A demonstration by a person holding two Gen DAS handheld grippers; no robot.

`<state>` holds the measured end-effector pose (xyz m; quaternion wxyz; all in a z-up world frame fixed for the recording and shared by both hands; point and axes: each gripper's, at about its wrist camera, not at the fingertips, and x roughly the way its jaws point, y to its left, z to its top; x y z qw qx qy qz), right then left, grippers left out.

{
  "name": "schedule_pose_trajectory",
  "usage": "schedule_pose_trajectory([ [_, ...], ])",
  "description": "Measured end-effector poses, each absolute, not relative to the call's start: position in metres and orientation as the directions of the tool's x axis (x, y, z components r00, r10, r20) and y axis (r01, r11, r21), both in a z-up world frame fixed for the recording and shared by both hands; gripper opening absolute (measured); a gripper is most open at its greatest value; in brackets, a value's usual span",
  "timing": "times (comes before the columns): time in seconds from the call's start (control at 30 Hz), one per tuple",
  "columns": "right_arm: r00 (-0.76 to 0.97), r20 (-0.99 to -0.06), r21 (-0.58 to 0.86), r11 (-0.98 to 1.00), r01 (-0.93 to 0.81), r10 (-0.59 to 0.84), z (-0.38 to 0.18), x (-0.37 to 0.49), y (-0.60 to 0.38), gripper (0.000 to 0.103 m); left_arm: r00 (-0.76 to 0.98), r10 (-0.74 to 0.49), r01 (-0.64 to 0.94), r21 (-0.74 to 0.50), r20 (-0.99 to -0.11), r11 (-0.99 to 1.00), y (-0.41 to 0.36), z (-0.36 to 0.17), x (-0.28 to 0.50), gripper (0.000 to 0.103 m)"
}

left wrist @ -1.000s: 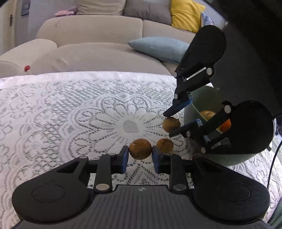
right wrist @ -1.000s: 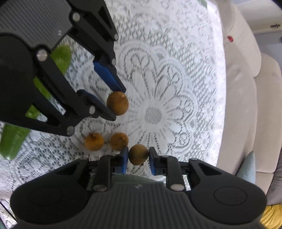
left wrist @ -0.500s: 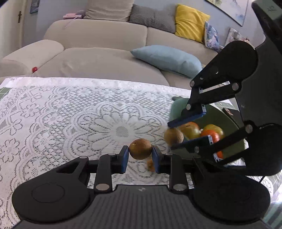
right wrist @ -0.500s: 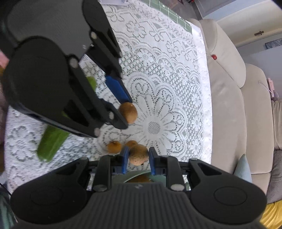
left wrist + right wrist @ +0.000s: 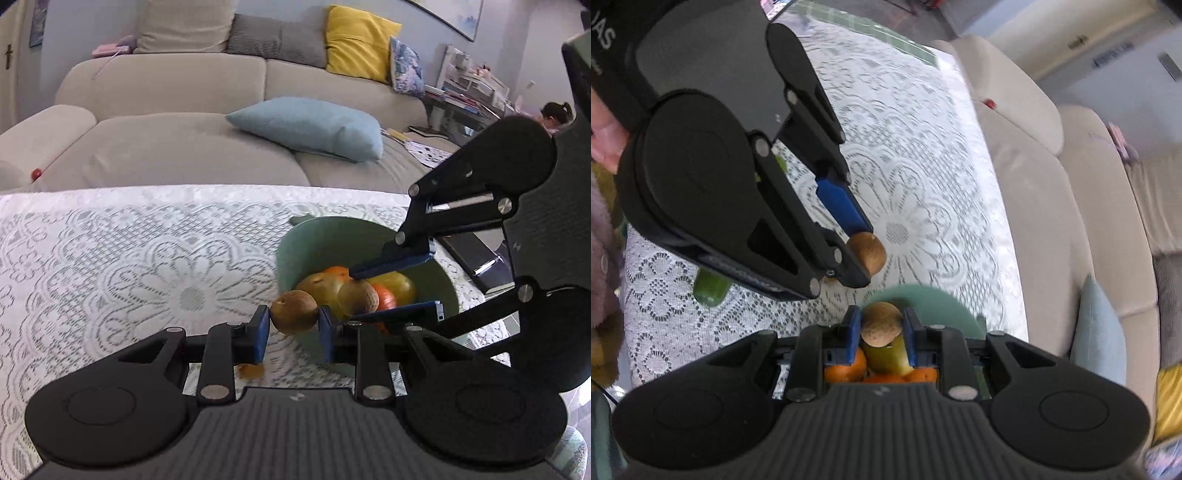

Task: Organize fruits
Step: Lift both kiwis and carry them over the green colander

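My left gripper (image 5: pixel 293 328) is shut on a brown kiwi (image 5: pixel 294 312) and holds it in the air beside the near rim of the green bowl (image 5: pixel 314 240). It also shows in the right wrist view (image 5: pixel 866 254). My right gripper (image 5: pixel 881 328) is shut on a second brown kiwi (image 5: pixel 881 324) above the bowl (image 5: pixel 945 306); in the left wrist view that kiwi (image 5: pixel 357 297) hangs over the fruit. The bowl holds oranges (image 5: pixel 384 297) and yellow-green fruit (image 5: pixel 397 284).
A small brown fruit (image 5: pixel 249 371) lies on the white lace tablecloth (image 5: pixel 129 266) under my left gripper. A green cucumber (image 5: pixel 711 293) lies on the cloth to the left. A beige sofa (image 5: pixel 166 110) stands behind the table. A dark book (image 5: pixel 476 258) lies right of the bowl.
Both grippers lifted their kiwis off the cloth and moved right toward the bowl. The right kiwi now hangs over the bowl's fruit; the left kiwi is at the bowl's rim.
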<state>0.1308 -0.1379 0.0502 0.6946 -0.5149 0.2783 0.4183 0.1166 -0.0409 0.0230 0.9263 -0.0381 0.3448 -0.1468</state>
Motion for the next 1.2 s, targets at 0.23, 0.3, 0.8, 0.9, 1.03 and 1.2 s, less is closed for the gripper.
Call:
schedule_pose_trajectory([
  [0.23, 0.505, -0.82, -0.47, 0.185, -0.863, 0.269, 0.046, 0.137, -0.169, 0.02, 0.693, -0.331, 0.296, -0.167, -0.641, 0.941, -0.069, 0.024, 0.132, 0.031],
  [0.3, 0.508, -0.821, -0.47, 0.199, -0.86, 0.26, 0.045, 0.14, -0.176, 0.02, 0.682, -0.342, 0.311, -0.167, -0.647, 0.936, -0.077, 0.024, 0.136, 0.031],
  [0.8, 0.491, -0.848, -0.44, 0.251, -0.862, 0.201, 0.023, 0.184, -0.19, 0.02, 0.594, -0.346, 0.345, -0.159, -0.726, 0.925, -0.112, 0.006, 0.163, 0.031],
  [0.9, 0.488, -0.85, -0.439, 0.247, -0.864, 0.198, 0.022, 0.185, -0.191, 0.02, 0.565, -0.364, 0.342, -0.192, -0.74, 0.92, -0.113, 0.001, 0.172, 0.031],
  [1.03, 0.477, -0.858, -0.43, 0.245, -0.869, 0.188, 0.02, 0.186, -0.186, 0.02, 0.553, -0.383, 0.344, -0.216, -0.74, 0.914, -0.11, 0.001, 0.179, 0.031],
  [1.2, 0.464, -0.867, -0.42, 0.233, -0.877, 0.18, 0.014, 0.188, -0.182, 0.02, 0.537, -0.411, 0.336, -0.261, -0.737, 0.905, -0.105, 0.001, 0.186, 0.031],
])
